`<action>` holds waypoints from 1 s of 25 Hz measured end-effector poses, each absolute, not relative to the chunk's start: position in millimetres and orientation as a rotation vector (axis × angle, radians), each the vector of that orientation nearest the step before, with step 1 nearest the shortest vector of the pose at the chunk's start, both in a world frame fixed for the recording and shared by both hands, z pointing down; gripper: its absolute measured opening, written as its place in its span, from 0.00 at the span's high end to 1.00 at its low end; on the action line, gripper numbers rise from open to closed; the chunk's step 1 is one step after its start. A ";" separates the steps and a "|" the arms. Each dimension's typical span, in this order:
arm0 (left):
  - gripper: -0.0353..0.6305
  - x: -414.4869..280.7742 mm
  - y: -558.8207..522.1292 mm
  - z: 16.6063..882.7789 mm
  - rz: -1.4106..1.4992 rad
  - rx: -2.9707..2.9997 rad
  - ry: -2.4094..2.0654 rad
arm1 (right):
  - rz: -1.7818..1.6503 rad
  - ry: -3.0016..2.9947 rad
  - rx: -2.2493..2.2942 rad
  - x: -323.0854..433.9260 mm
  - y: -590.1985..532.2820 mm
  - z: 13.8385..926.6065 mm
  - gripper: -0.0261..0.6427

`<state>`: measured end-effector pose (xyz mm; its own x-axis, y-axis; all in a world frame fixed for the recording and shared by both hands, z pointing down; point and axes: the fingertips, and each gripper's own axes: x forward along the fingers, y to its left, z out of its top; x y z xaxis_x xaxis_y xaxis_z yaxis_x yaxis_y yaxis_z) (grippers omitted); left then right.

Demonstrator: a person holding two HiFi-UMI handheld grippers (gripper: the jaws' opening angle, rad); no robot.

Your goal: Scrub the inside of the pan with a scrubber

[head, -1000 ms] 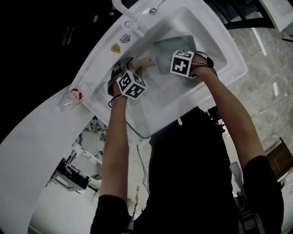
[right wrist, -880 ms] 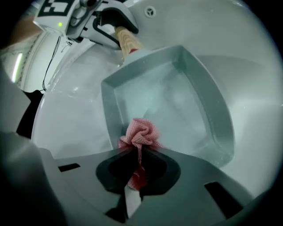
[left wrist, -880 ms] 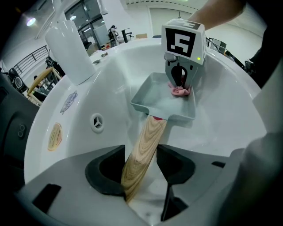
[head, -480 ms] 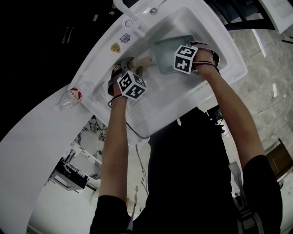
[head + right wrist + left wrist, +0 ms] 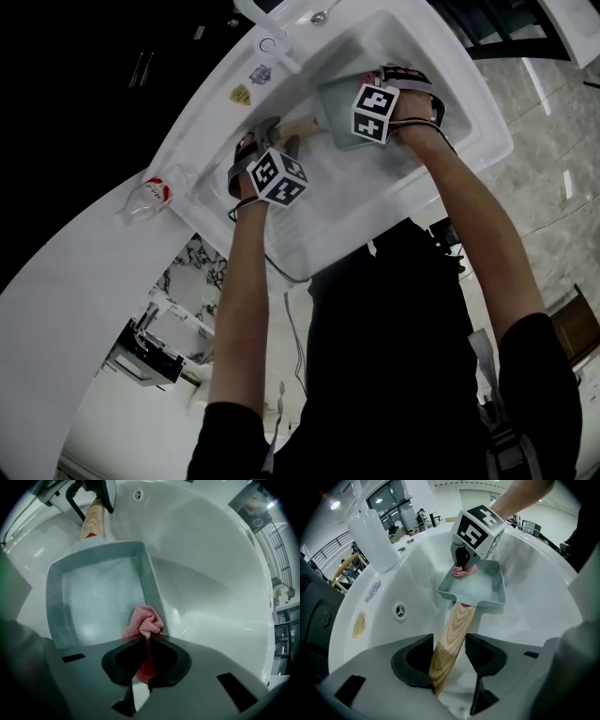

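Sliding toward the far side of the pan over the last second, the right gripper (image 5: 146, 644) is now standing nearer the sink's back wall, while the left gripper (image 5: 450, 641) is staying where it was. The white worktop (image 5: 84, 281) is curving round the big white sink (image 5: 441, 178), and both arms are reaching steeply down into that basin. The square grey-green pan (image 5: 93, 597) is sitting inside the sink, its open side facing up and its floor showing a thin soapy film. Its wooden handle (image 5: 454, 630) is running back between the left jaws, which are clamping it from both sides and holding the pan. The right jaws are pinching together on the pink mesh scrubber (image 5: 145, 620), whose bunched end is sticking out beyond the tips and resting on the pan's floor right beside one side wall. A small plastic bottle (image 5: 150, 195) is lying on the worktop beside the sink's rim, well apart from both grippers. A round overflow hole (image 5: 399, 611) is showing in the sink wall to the left of the handle.
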<state>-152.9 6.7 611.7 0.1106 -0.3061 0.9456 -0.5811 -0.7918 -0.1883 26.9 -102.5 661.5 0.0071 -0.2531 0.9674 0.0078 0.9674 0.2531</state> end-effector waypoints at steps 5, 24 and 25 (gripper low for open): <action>0.62 -155.0 7.7 611.6 1.749 2.152 -0.898 | -0.152 -1.657 0.235 -10.9 -93.5 655.5 0.91; 0.62 -155.5 8.1 613.8 1.767 2.139 -0.910 | 0.381 -1.944 0.343 -88.2 -50.8 640.7 0.91; 0.62 -155.5 8.2 613.7 1.766 2.139 -0.913 | 0.400 -1.943 0.278 -86.3 -40.5 640.5 0.91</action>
<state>-155.5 8.2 613.7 0.0842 -0.3197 0.9438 -0.5851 -0.7825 -0.2129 -86.3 -40.5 640.5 -0.3915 -0.0093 0.9201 -0.3724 0.9160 -0.1492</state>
